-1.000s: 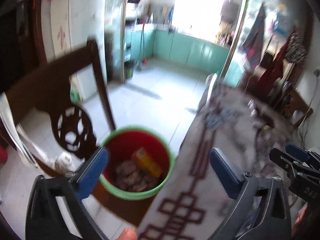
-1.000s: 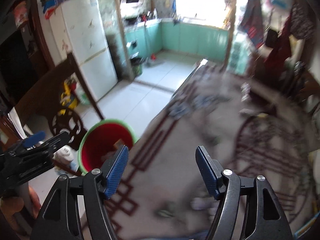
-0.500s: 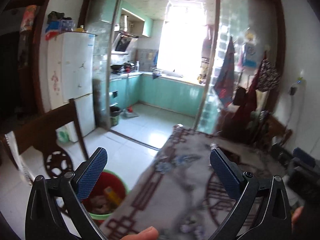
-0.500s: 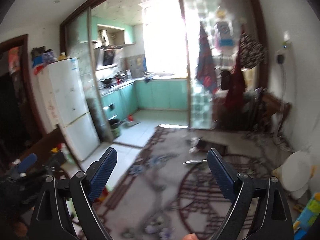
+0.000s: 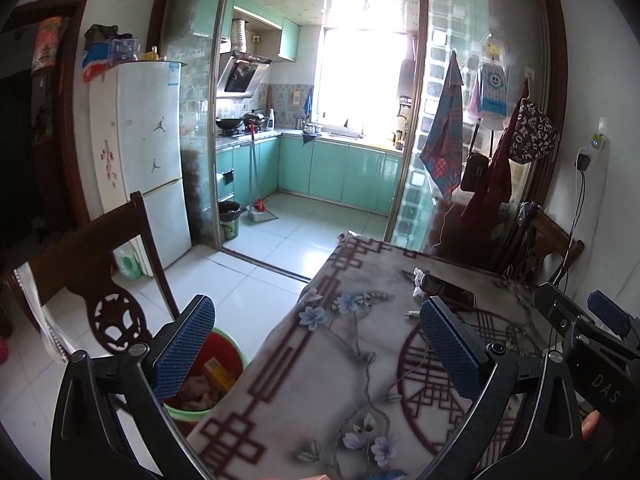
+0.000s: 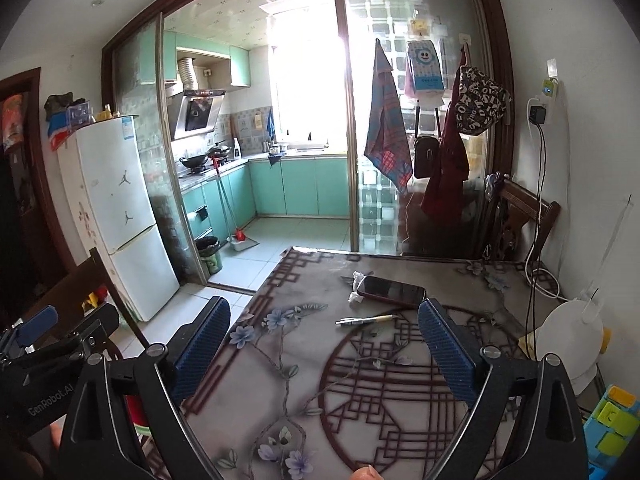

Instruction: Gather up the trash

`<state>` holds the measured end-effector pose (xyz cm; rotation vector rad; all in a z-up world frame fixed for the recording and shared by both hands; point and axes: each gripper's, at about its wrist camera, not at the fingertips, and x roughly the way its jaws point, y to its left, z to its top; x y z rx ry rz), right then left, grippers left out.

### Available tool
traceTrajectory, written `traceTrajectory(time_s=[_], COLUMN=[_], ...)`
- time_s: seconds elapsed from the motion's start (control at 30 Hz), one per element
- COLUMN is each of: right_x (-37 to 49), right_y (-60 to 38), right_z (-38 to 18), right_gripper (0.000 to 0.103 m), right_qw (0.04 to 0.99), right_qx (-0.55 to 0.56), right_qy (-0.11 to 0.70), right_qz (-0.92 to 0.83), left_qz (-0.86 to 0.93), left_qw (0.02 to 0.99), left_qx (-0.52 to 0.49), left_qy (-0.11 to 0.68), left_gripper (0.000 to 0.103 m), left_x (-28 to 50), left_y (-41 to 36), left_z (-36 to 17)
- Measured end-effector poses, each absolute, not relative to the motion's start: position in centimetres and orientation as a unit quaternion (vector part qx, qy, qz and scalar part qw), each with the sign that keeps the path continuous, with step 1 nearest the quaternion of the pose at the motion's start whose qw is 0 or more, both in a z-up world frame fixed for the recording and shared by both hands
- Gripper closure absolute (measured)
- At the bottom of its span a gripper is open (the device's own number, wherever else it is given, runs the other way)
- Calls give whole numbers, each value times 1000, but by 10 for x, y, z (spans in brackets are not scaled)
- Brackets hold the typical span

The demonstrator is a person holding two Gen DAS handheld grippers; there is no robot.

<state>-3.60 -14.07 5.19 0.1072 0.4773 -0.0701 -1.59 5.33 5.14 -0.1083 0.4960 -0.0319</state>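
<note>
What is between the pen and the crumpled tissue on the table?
In the right wrist view, only bare patterned tablecloth lies between the pen and the crumpled tissue; the phone sits beside them.

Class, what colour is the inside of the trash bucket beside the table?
Red inside, green rim, on the trash bucket; left wrist view shows it best.

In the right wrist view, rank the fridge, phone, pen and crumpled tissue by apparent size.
1. fridge, largest though farthest off.
2. phone.
3. pen.
4. crumpled tissue, partly hidden behind the phone, so its rank against the pen is unsure.
</note>
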Motion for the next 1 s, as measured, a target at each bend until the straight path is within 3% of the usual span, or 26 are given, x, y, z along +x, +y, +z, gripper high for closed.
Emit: traceTrajectory(time_s=[1.0], right_x=[-34], right_y=[-147], right_z=[49], right_gripper=[7], right_qw=[968], right_qx=[50], right_qy=[243], right_qz=[-35], left_qz=[-2], left_qw=[963], left_qx=[-39], left_qy=[266], left_gripper=[0], left_x=[-15], left_y=[43], left_z=[45])
